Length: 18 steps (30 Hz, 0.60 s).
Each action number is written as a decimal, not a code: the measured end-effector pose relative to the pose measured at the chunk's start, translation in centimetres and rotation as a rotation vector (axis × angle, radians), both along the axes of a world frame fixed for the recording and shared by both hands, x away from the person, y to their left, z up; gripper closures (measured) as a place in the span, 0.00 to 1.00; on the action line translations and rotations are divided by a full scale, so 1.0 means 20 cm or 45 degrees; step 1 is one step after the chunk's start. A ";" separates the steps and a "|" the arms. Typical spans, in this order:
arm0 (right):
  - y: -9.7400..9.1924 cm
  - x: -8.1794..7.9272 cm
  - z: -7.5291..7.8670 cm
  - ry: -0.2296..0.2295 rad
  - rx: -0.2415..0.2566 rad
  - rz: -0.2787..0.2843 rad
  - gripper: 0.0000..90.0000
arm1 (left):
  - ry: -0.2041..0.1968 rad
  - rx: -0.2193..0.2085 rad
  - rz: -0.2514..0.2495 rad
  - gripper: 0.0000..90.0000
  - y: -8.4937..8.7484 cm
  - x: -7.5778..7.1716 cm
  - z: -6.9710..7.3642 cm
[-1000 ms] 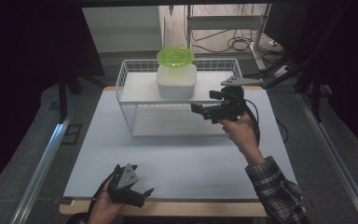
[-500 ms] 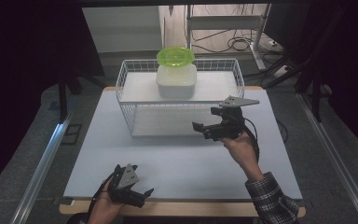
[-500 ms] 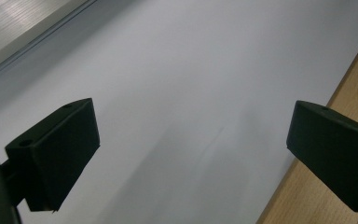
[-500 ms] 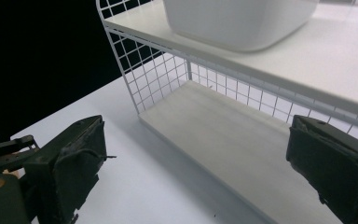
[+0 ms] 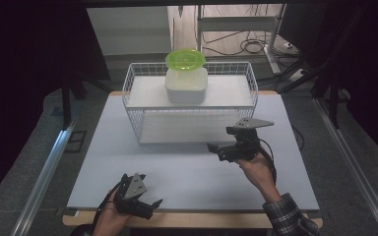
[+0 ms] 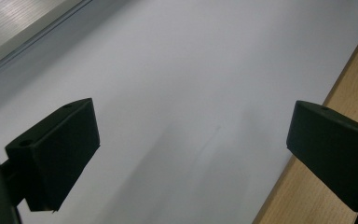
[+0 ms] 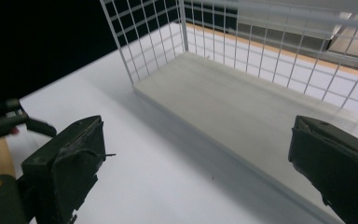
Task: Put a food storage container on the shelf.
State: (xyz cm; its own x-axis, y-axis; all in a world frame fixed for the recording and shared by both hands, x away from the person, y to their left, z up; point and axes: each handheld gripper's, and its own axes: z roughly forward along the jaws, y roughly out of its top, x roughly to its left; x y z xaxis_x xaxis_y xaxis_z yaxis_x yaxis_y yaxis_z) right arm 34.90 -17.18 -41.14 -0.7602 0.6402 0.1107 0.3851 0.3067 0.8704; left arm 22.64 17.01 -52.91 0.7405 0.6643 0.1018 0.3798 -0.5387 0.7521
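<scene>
Pale grey worktop point(image 5: 187, 167) with a light wooden edge point(image 5: 197, 219) along the near side. Grey floor point(image 5: 24, 162) around it, metal rails point(image 5: 44, 172) on both sides. Dark drapes point(image 5: 24, 59) left and right; cables point(image 5: 248, 46) on the floor behind.

We see a white wire basket point(image 5: 190, 105) upright at the table's far middle, open-topped, pale board floor | inside it, at the back, a translucent white container point(image 5: 186, 84) stands upright, closed | we note its round lime-green lid point(image 5: 185, 59) on top | basket's near corner point(image 7: 135, 70) is empty.
</scene>
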 end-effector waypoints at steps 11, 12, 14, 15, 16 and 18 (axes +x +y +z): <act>-0.05 -0.06 -0.11 0.026 -0.054 -0.053 0.00 | 0.003 -0.003 0.003 0.03 0.00 0.00 0.00; -0.05 -0.06 -0.11 0.026 -0.053 -0.057 0.00 | 0.002 -0.002 0.003 0.03 0.00 0.00 0.00; -0.06 -0.08 -0.11 0.024 -0.051 -0.060 0.00 | -0.001 0.000 0.002 0.03 0.00 0.00 0.00; -0.07 -0.09 -0.11 0.022 -0.049 -0.062 0.00 | 0.001 -0.002 0.002 0.03 0.00 0.00 0.00; -0.08 -0.09 -0.11 0.020 -0.051 -0.065 0.00 | 0.000 -0.003 0.002 0.03 0.00 0.00 0.00; -0.09 -0.11 -0.12 0.008 -0.061 -0.063 0.00 | -0.002 -0.003 0.000 0.03 0.00 0.00 0.00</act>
